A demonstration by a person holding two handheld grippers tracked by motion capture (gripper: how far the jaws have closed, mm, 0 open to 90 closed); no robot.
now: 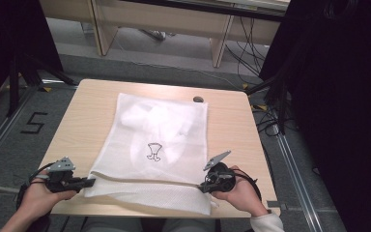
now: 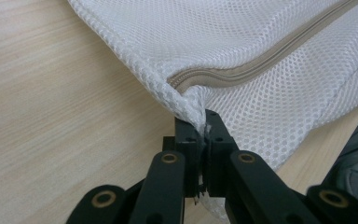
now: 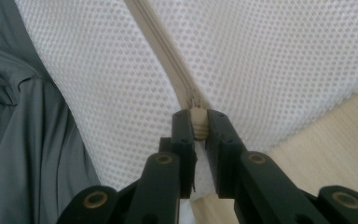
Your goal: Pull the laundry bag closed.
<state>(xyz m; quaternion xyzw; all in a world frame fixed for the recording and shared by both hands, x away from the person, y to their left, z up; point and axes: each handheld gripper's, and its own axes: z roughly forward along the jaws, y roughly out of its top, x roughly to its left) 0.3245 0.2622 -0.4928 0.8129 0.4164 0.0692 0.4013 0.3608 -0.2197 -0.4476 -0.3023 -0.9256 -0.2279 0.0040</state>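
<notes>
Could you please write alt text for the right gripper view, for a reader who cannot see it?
The right gripper is shut on the beige zipper pull of a white mesh bag. The zipper runs away up-left.

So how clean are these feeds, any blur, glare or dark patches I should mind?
High view: even light on the mesh bag, slightly soft, room edges nearly black. Left gripper view: weave sharp around the fingers, no glare. Right gripper view: zipper pull crisp, the near black arms at the bottom softer.
</notes>
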